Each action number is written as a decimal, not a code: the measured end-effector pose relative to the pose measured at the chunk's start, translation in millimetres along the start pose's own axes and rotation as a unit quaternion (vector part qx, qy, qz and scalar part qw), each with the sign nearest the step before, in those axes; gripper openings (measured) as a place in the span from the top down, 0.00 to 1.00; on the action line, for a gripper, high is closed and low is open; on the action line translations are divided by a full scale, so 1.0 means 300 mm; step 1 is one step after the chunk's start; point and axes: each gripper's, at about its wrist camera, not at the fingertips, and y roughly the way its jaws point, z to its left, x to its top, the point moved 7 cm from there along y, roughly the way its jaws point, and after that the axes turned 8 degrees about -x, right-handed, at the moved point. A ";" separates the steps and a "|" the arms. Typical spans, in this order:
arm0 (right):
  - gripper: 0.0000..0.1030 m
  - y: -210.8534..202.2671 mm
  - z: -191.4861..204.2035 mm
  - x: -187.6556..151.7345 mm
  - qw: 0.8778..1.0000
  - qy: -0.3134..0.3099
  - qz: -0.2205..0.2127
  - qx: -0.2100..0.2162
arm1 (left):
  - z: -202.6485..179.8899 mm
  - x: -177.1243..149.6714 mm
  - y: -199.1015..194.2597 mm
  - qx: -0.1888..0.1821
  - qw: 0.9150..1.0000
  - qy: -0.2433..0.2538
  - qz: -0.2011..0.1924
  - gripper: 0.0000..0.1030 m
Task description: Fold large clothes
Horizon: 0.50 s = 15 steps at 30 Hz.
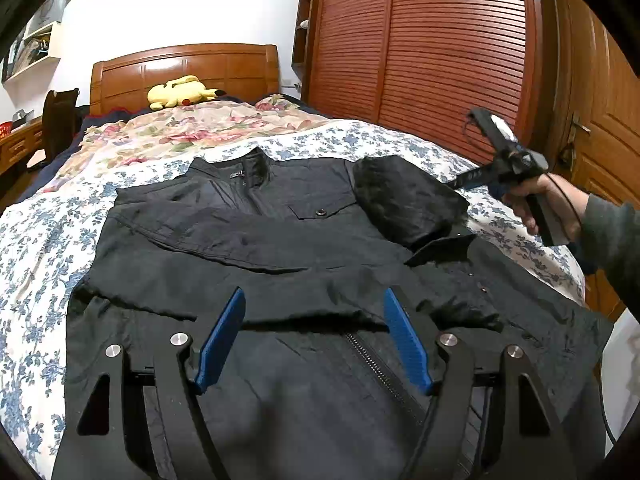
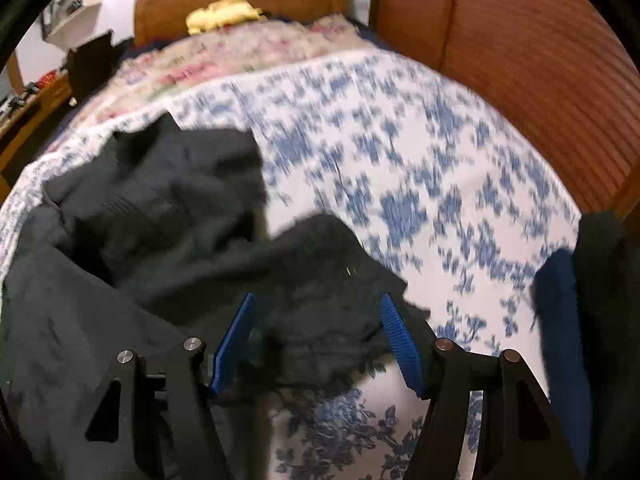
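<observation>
A large black jacket (image 1: 280,248) lies front-up on the bed, collar toward the headboard, one sleeve folded across the chest. My left gripper (image 1: 314,300) is open above the jacket's lower front, near the zipper (image 1: 380,364). My right gripper (image 2: 316,304) is open just above the jacket's right sleeve edge (image 2: 320,280); this view is motion-blurred. In the left wrist view the right gripper (image 1: 460,186) is held in a hand beside the folded-back right sleeve (image 1: 404,196).
The bed has a blue-flowered white sheet (image 2: 420,184) and a pink floral quilt (image 1: 192,128). A yellow plush toy (image 1: 180,92) lies by the wooden headboard (image 1: 188,68). A slatted wooden wardrobe (image 1: 420,48) stands close on the right; a chair (image 1: 60,120) and desk on the left.
</observation>
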 end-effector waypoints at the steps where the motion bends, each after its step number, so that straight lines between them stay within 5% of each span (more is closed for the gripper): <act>1: 0.35 0.023 0.002 -0.006 1.000 0.000 0.010 0.000 | -0.001 -0.001 0.002 0.000 1.000 0.000 0.001 0.30; 9: 0.35 0.149 0.013 -0.079 0.997 -0.002 0.075 0.002 | -0.006 -0.005 0.013 -0.001 1.000 0.004 0.005 0.30; 13: 0.35 0.169 0.033 -0.082 0.997 -0.013 0.071 -0.001 | -0.005 -0.010 0.014 -0.001 1.000 0.004 0.006 0.30; 15: 0.48 0.168 0.049 -0.101 0.997 -0.023 0.074 0.008 | -0.006 -0.011 0.013 -0.001 1.000 0.004 0.007 0.30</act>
